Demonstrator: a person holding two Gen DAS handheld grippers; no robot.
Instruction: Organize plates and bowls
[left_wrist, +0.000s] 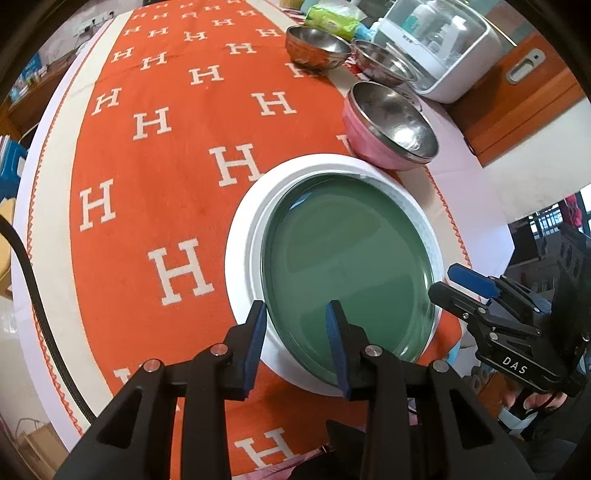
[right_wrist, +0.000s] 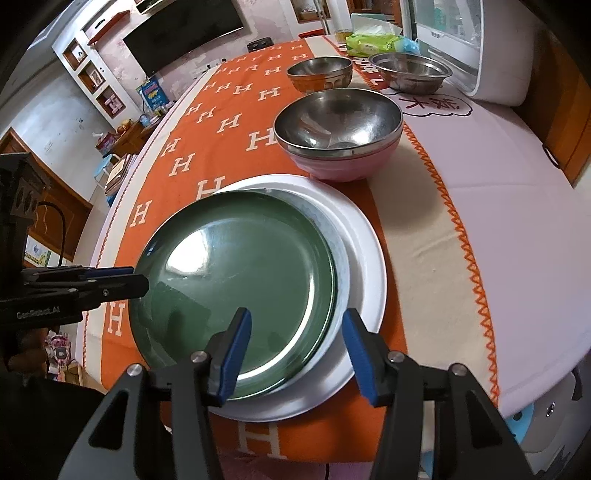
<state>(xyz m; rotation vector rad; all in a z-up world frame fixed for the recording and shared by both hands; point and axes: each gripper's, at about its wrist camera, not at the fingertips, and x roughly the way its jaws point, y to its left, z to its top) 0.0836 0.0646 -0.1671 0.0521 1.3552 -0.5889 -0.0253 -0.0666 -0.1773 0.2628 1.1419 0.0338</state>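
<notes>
A green plate (left_wrist: 347, 258) (right_wrist: 236, 280) lies stacked inside a pale plate on a large white plate (left_wrist: 243, 236) (right_wrist: 365, 251) on the orange cloth. My left gripper (left_wrist: 295, 343) is open, its fingers astride the stack's near rim; it also shows at the plate's left edge in the right wrist view (right_wrist: 125, 278). My right gripper (right_wrist: 295, 354) is open over the stack's near rim, and shows at the right in the left wrist view (left_wrist: 461, 284). A steel bowl nested in a pink bowl (left_wrist: 388, 129) (right_wrist: 340, 133) stands behind the plates.
Two more steel bowls, one orange-sided (left_wrist: 316, 48) (right_wrist: 319, 75) and one plain (left_wrist: 384, 62) (right_wrist: 410, 72), stand at the back. A white appliance (left_wrist: 439, 48) (right_wrist: 461, 40) and a green wipes pack (left_wrist: 332, 18) (right_wrist: 376, 42) are beyond. The table edge is close on the right.
</notes>
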